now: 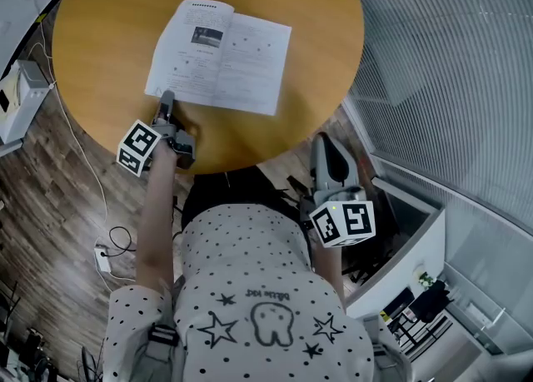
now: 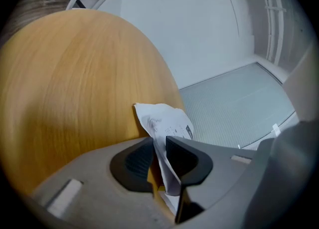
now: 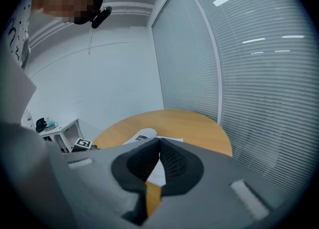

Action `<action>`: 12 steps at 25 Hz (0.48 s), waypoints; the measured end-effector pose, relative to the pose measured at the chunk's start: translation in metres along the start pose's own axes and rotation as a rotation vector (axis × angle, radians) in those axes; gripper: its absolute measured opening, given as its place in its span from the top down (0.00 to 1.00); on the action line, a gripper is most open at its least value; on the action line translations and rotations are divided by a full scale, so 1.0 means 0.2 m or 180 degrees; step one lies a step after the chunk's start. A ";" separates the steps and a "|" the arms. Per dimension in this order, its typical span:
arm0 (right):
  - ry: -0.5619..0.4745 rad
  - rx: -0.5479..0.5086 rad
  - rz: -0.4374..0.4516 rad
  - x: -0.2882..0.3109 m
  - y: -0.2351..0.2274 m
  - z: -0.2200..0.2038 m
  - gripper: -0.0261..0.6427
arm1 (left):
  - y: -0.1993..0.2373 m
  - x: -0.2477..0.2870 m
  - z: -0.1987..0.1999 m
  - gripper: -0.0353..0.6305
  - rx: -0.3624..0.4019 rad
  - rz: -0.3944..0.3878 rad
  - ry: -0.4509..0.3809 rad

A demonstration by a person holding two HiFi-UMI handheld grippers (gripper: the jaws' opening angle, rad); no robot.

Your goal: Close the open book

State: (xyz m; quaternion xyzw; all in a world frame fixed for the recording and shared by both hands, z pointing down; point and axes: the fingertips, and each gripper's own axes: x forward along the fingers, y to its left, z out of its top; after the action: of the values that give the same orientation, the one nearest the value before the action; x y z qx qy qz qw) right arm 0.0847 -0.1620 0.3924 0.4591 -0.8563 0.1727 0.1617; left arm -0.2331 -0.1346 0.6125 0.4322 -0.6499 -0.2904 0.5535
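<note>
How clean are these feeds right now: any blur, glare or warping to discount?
Head view: sharp and evenly lit, no glare on the book; the blinds bow from lens distortion. Left gripper view: heavy fisheye, dark corners, the page soft up close. Right gripper view: same fisheye, bright streaks across the blinds.

round wooden table (image 1: 108, 22), plank floor (image 1: 50, 197), slatted window blinds (image 3: 259, 73).

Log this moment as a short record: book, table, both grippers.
book: open, lying on the table, near the person's edge
table: round, wooden
left gripper: fingers closed on the left page at its near corner
right gripper: fingers shut, empty, held off the table beside the person
task status: book not yet closed
</note>
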 end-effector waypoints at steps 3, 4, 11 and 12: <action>-0.0007 0.0011 0.0022 0.02 0.00 0.00 0.96 | 0.00 0.00 0.00 0.84 0.0179 0.0022 -0.0021; -0.0008 0.0015 0.0026 0.03 0.00 -0.01 0.96 | 0.00 0.00 0.00 0.85 0.0250 0.0028 -0.0030; -0.0040 0.0024 -0.0014 0.02 0.00 0.01 0.95 | -0.11 -0.05 0.02 0.91 0.0889 0.0033 -0.0201; -0.0048 0.0028 -0.0024 0.02 -0.01 0.01 0.96 | -0.12 -0.06 0.02 0.91 0.0970 0.0029 -0.0221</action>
State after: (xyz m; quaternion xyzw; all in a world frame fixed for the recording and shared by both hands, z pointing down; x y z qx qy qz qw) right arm 0.0836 -0.1666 0.3916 0.4643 -0.8550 0.1724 0.1538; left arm -0.2310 -0.1360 0.5856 0.4980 -0.7071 -0.2007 0.4601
